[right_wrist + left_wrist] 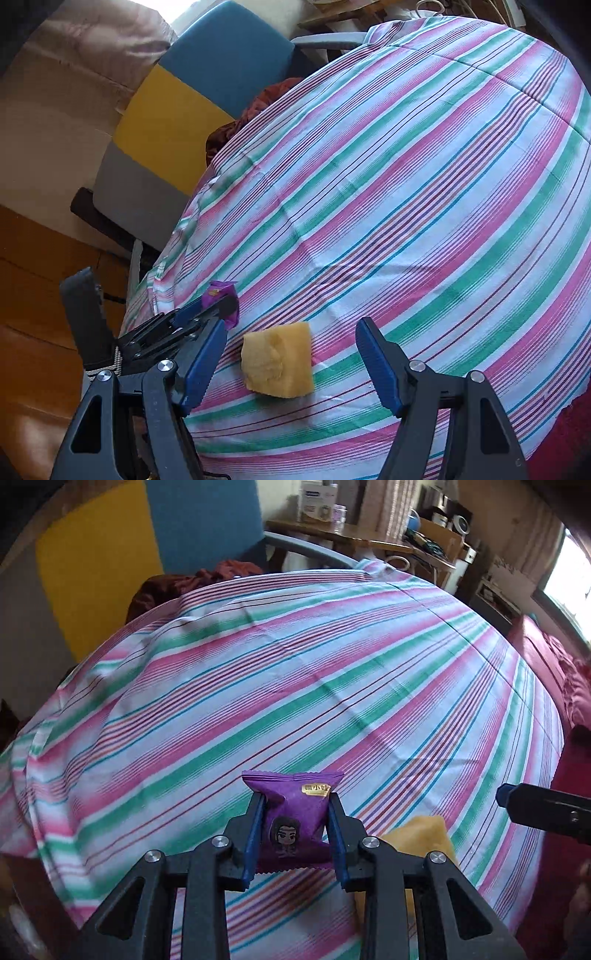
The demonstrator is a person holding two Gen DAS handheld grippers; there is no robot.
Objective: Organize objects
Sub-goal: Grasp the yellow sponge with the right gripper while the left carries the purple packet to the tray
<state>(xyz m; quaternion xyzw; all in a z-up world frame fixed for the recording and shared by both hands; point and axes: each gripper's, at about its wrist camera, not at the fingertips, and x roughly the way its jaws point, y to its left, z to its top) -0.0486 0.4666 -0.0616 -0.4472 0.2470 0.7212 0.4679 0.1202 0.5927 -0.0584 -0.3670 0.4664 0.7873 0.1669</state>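
Left tool [295,823] pinching purple snack packet [293,805] mid-body; light, crinkly, probably slippery. Right tool [291,354] spread over soft yellow sponge [277,360] on striped tabletop [406,184]; grip across flat sides.

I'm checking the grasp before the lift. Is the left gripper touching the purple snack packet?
Touching. The left wrist view shows the left gripper with both blue fingers pressed against the sides of the purple snack packet, pinching it.

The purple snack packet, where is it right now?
The purple snack packet is pinched in the left gripper, above the striped cloth, left of the yellow packet.
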